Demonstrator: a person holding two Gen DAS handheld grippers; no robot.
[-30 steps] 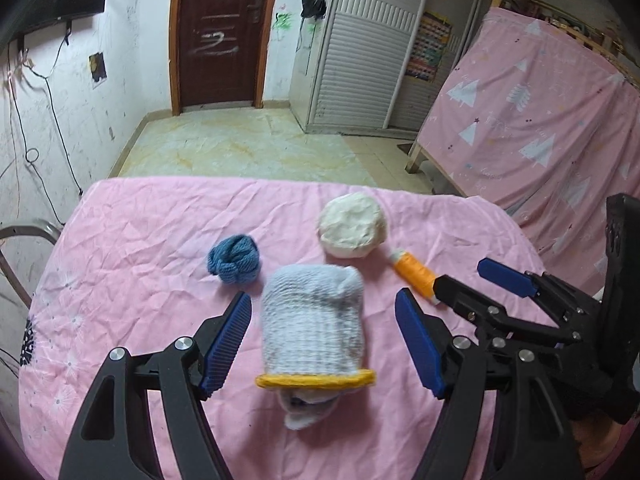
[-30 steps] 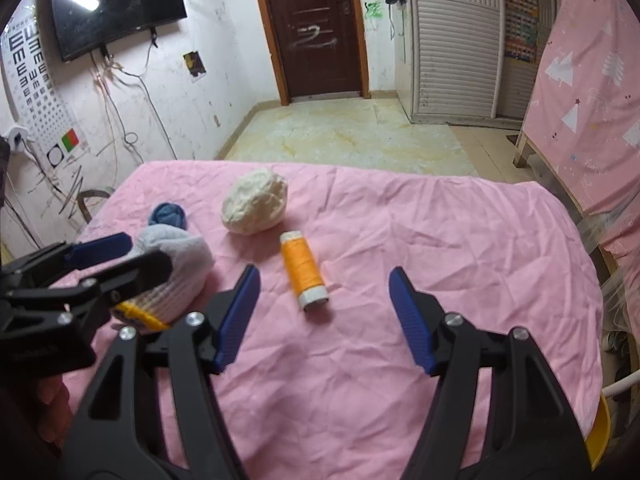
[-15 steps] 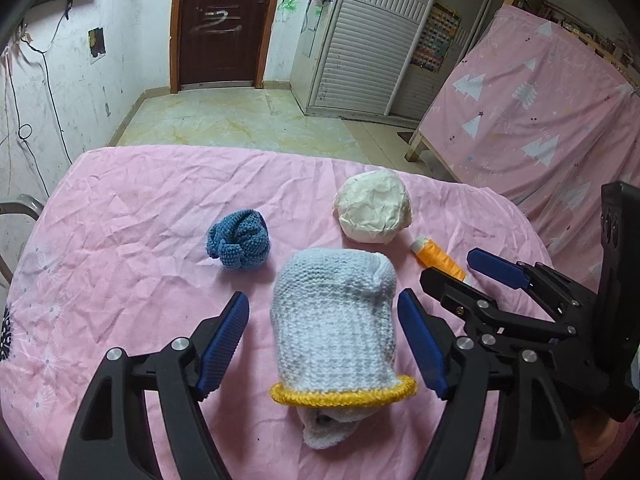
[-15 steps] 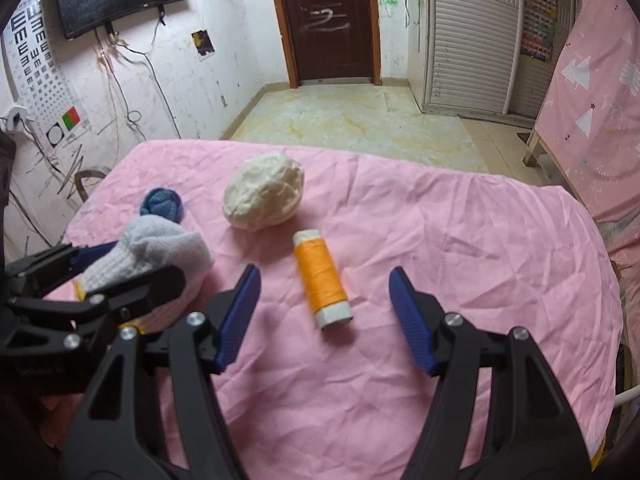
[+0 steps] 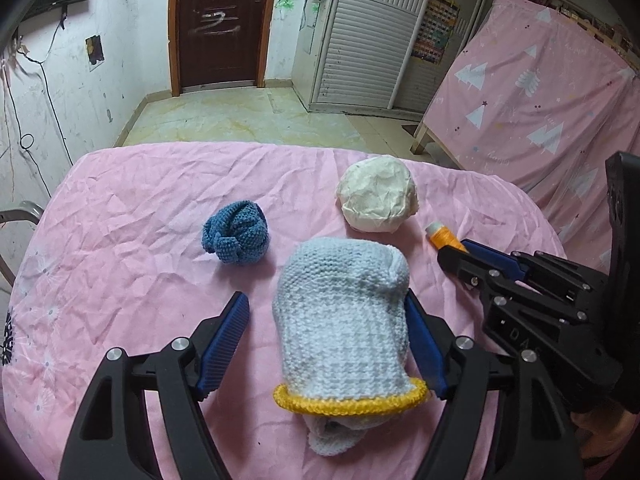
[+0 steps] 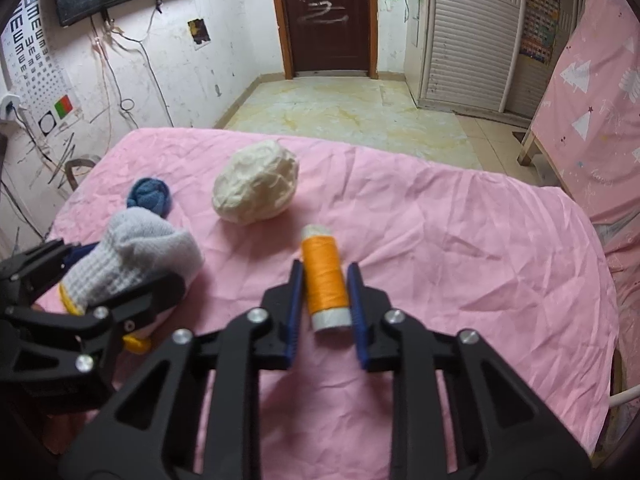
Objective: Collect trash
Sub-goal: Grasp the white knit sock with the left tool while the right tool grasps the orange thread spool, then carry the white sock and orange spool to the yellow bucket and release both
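Observation:
A white knitted glove with a yellow cuff [image 5: 344, 320] lies on the pink table cloth between the fingers of my left gripper [image 5: 326, 324]. The jaws are open; the right pad touches the glove, the left pad stands apart from it. The glove also shows in the right wrist view [image 6: 132, 256]. An orange thread spool [image 6: 325, 280] lies between the pads of my right gripper [image 6: 325, 280], which has closed in on both its sides. A crumpled white paper ball [image 5: 378, 196] and a blue knitted ball [image 5: 236, 232] lie farther back.
The pink-covered table [image 6: 460, 240] ends at its far edge toward a tiled floor and a brown door [image 5: 218, 20]. A pink-draped frame [image 5: 540, 92] stands at the right. A metal chair back [image 5: 20, 212] is at the table's left edge.
Both grippers moved forward and lower. My right gripper's jaws closed from wide open onto the orange spool. My left gripper narrowed around the glove.

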